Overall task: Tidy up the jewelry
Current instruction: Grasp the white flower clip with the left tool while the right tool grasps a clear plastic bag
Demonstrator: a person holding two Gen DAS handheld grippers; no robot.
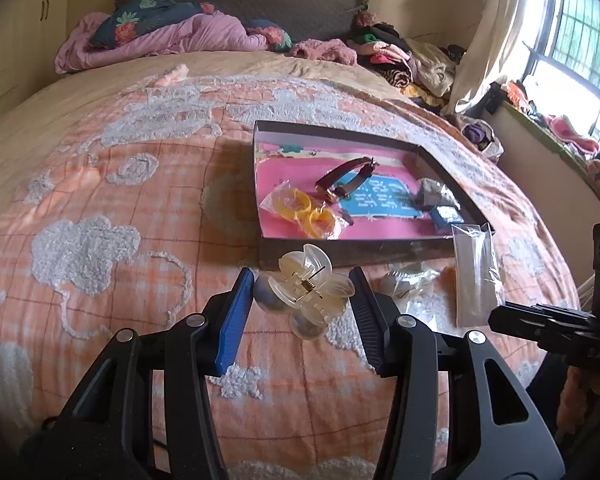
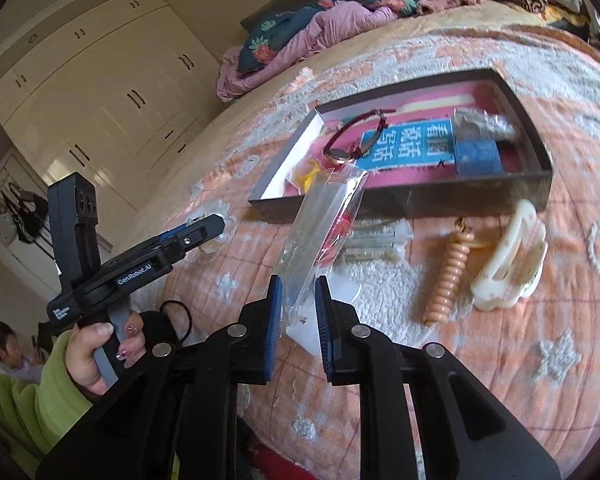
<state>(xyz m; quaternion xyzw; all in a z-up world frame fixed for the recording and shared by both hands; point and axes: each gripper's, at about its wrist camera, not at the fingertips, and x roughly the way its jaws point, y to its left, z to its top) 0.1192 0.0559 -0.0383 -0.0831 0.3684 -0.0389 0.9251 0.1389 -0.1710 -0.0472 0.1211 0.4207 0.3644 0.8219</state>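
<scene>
In the left wrist view my left gripper (image 1: pixel 300 276) is shut on a translucent flower-shaped hair claw (image 1: pixel 312 280) with pearl balls, held just above the bedspread. Ahead lies a dark shallow box (image 1: pixel 360 252) with a pink lining. It holds a brown-strapped watch (image 1: pixel 346 178), a bag of yellow rings (image 1: pixel 300 210), a small blue box (image 1: pixel 444 216) and a silvery packet (image 1: pixel 432 194). My right gripper (image 2: pixel 298 282) is shut on a clear plastic bag (image 2: pixel 324 216) with something red inside, raised in front of the box (image 2: pixel 460 196). The bag (image 1: pixel 476 276) also shows beside the right gripper (image 1: pixel 496 316).
On the orange bedspread near the box lie a cream hair claw (image 2: pixel 508 264), a peach spiral hair tie (image 2: pixel 448 276) and clear packets (image 2: pixel 376 244). A hand in a green sleeve (image 2: pixel 88 344) holds the left gripper (image 2: pixel 204 228). Clothes are piled at the bed's far right (image 1: pixel 400 56); another person (image 2: pixel 4 348) sits low left.
</scene>
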